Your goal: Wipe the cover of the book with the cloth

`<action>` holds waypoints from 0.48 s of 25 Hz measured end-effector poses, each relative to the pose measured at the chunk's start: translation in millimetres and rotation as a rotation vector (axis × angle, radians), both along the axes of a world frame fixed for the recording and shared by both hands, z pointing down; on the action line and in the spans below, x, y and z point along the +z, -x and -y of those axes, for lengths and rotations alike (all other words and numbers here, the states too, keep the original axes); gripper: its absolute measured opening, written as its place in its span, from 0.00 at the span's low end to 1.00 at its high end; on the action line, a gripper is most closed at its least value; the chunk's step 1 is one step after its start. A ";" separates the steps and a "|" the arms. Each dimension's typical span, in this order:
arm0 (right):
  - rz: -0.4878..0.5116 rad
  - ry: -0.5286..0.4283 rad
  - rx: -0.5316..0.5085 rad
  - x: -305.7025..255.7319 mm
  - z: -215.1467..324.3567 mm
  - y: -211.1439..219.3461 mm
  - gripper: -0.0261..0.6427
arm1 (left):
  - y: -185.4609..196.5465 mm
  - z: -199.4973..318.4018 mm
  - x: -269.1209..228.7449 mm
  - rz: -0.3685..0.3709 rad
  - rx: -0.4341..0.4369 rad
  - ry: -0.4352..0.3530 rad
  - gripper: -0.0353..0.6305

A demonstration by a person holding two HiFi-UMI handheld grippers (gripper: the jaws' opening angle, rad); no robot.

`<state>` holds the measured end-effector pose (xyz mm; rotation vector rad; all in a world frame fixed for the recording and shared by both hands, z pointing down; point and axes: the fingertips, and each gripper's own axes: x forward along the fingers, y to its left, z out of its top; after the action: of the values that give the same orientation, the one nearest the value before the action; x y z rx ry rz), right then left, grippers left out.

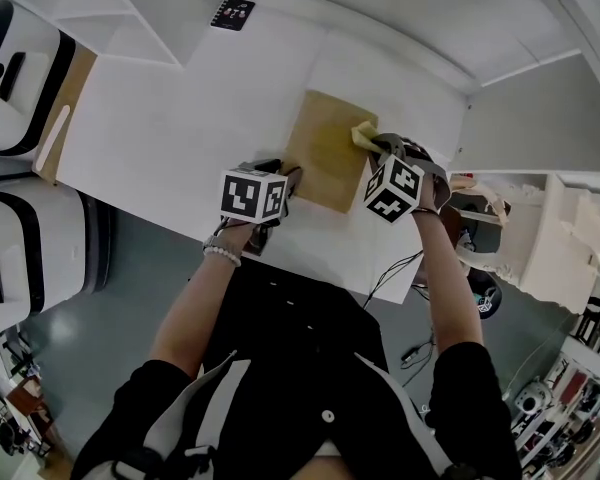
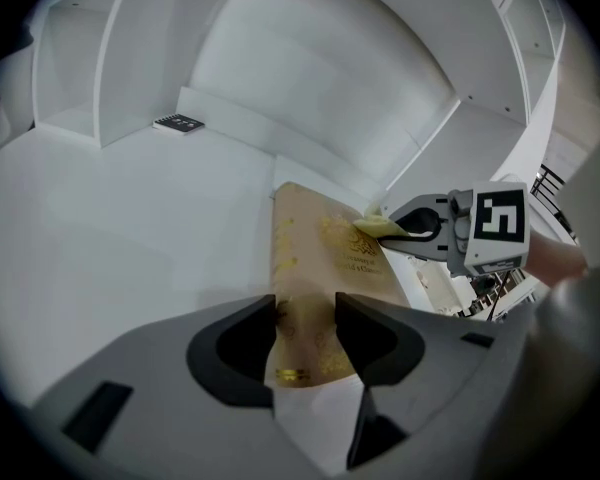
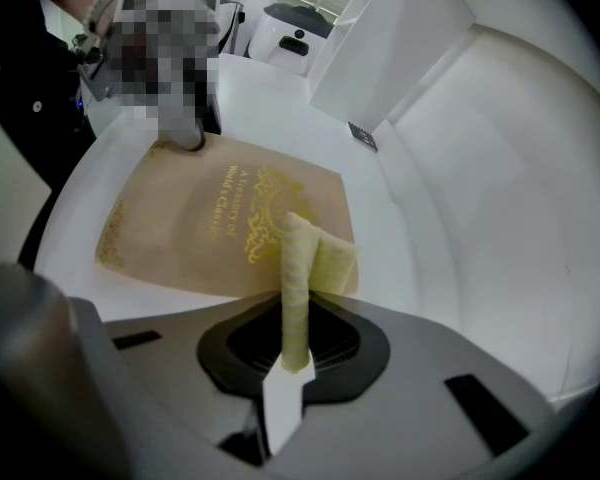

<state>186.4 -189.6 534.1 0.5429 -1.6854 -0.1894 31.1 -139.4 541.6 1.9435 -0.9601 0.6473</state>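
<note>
Firmly, right hand-held gripper clamps the cloth; left hand-held gripper gapes over the book.

White tabletop fills the middle. A small black booklet lies near its far edge, upper left, beside a white shelf unit. Two white machines with black trim stand at the left edge. Grey floor shows below them. A black cable hangs off the near edge, right of centre; cream shelving stands at right
</note>
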 end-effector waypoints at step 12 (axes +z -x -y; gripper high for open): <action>-0.055 0.016 -0.100 1.0 -52.2 13.7 0.09 | 0.0 -0.2 0.0 0.001 -0.003 0.001 0.34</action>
<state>172.7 -137.5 535.2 0.4379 -1.6602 -0.2613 31.1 -139.2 541.7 1.9406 -0.9627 0.6473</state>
